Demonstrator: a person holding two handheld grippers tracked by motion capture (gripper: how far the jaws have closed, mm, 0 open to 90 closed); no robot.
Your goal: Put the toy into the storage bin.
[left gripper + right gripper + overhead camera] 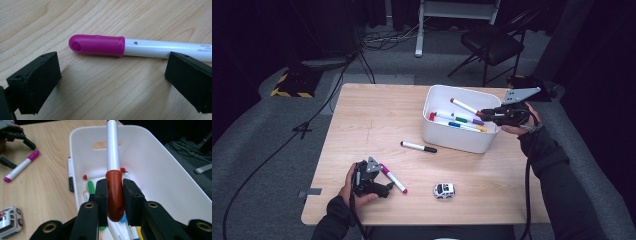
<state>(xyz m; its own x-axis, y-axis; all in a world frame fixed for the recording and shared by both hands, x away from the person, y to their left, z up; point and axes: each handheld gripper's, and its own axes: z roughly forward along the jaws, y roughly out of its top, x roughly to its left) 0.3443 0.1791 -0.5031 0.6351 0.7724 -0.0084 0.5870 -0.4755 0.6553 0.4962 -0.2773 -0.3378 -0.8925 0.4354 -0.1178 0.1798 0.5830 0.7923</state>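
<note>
Markers going into the white bin [456, 141]

Your left gripper [371, 181], well left of the bin, stands wide open beside the pink marker [393, 178] lying on the table; centre it before closing. Your right gripper [115, 195] clamps the red marker [113, 157] by its cap above the bin; lower it before releasing.

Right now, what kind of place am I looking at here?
Probably a lab or studio set up for recording, not a home: a light wooden table on grey carpet, black cables trailing across the floor, a black folding chair and dark surroundings behind.
</note>
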